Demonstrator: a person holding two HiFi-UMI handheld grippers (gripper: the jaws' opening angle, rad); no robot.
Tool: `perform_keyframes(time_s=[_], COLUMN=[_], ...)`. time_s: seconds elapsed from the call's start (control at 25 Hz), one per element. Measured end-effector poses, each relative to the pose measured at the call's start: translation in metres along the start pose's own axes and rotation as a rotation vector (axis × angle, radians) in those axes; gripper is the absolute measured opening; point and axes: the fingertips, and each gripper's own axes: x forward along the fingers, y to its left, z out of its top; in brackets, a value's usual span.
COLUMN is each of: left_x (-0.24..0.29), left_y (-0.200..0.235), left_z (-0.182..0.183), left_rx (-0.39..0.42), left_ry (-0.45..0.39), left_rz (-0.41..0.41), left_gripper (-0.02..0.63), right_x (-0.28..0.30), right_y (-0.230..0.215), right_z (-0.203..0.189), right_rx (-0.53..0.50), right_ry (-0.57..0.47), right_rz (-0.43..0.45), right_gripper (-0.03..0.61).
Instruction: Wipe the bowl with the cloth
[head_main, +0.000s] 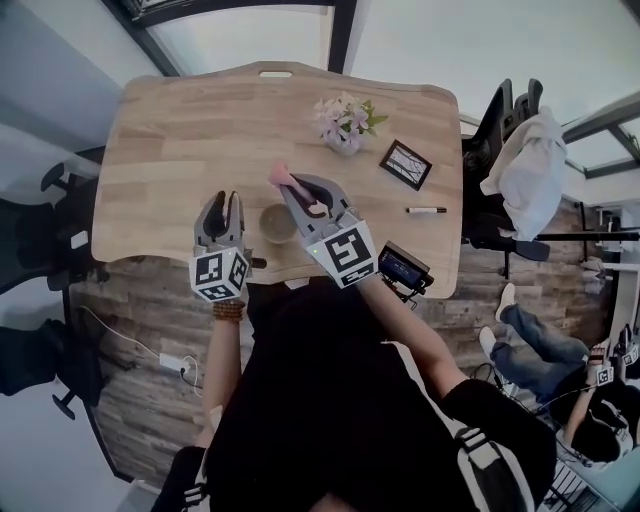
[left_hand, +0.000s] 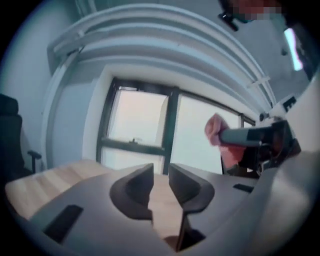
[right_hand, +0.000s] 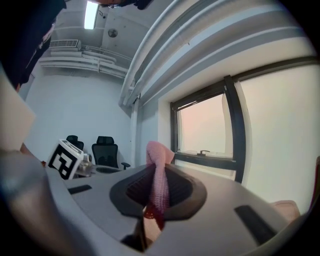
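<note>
The right gripper is clamping its jaws tight on the pink cloth, which is poking out past the fingertips at about twelve o'clock of the bowl. The bowl is sitting upright on the wooden table, near its front edge and between the two grippers. The left gripper is hovering at the bowl's nine o'clock, its jaws standing partly apart with nothing between them; only tabletop is showing through the gap. A vase of flowers is standing at the bowl's one o'clock, a dark framed card is lying at two o'clock, and a pen is lying at three o'clock.
</note>
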Motion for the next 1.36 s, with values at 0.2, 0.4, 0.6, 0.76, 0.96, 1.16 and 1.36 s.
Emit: perform_keyframes(time_s=[0.2, 0.4, 0.6, 0.76, 0.96, 1.16, 1.36], left_x=[-0.031, -0.038, -0.040, -0.044, -0.050, -0.058, -0.059], left_y=[-0.014, -0.006, -0.002, -0.003, -0.007, -0.016, -0.029], left_z=[0.070, 0.064, 0.056, 0.054, 0.051, 0.025, 0.006], left_rx=[0.153, 0.150, 0.168, 0.168, 0.162, 0.134, 0.116], left_ry=[-0.211, -0.182, -0.142, -0.135, -0.127, -0.067, -0.021], left_rz=[0.048, 0.111, 0.147, 0.160, 0.177, 0.201, 0.203], left_gripper=[0.035, 0.017, 0.017, 0.017, 0.017, 0.017, 0.017], right_x=[-0.001, 0.001, 0.000, 0.000, -0.003, -0.012, -0.014], right_y=[0.009, 0.012, 0.017, 0.022, 0.029, 0.034, 0.033], right_z=[0.013, 0.012, 0.014, 0.017, 0.016, 0.002, -0.029], right_rx=[-0.033, -0.061, -0.060, -0.078, -0.086, -0.033, 0.058], right_ry=[-0.080, -0.062, -0.073, -0.087, -0.094, -0.095, -0.035], right_rz=[0.025, 0.008, 0.016, 0.036, 0.069, 0.094, 0.090], right_gripper=[0.029, 0.023, 0.021, 0.022, 0.023, 0.022, 0.022])
